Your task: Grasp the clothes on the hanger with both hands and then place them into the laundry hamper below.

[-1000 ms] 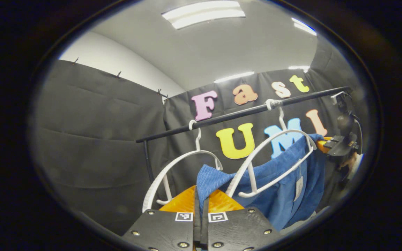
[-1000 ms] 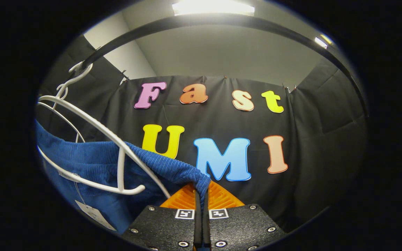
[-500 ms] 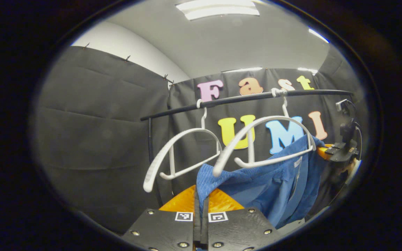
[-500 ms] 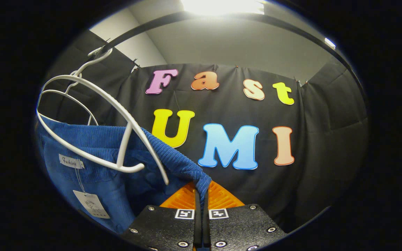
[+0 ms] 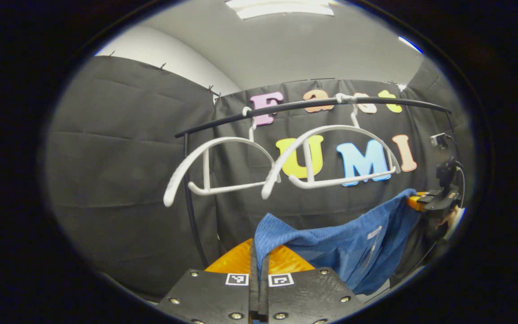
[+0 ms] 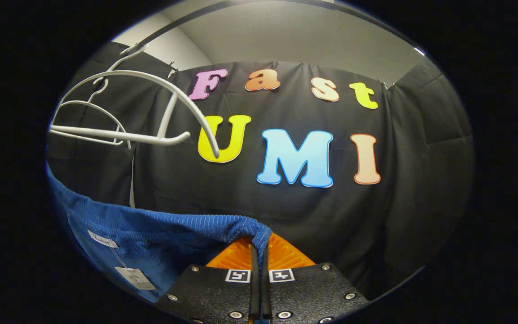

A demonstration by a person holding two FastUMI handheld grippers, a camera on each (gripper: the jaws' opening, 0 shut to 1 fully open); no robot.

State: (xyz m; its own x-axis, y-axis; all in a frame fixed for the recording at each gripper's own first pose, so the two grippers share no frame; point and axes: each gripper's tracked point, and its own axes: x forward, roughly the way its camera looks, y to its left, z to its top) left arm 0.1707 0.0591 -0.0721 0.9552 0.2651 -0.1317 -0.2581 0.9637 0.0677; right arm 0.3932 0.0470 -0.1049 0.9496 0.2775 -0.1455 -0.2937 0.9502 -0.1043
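- The left gripper (image 5: 258, 263) is pinching one upper corner of the blue ribbed fabric garment (image 5: 340, 249), its two fingers pressed together on the cloth with almost no gap.
- The right gripper (image 6: 259, 252) is clamping the opposite corner of the garment (image 6: 151, 234) in the same way, the fabric edge folding over its fingertips; in the left gripper view it (image 5: 416, 200) is showing at the far right, at the cloth's other end.
- The garment is hanging stretched between the two grippers, sagging in the middle, below and clear of the hangers.
- A white paper tag (image 6: 135, 277) is dangling from the garment's inner face.
- Two bare white plastic hangers (image 5: 331, 157) (image 5: 221, 166) are hanging side by side on the black horizontal rail (image 5: 304, 107).
- No container is in view.
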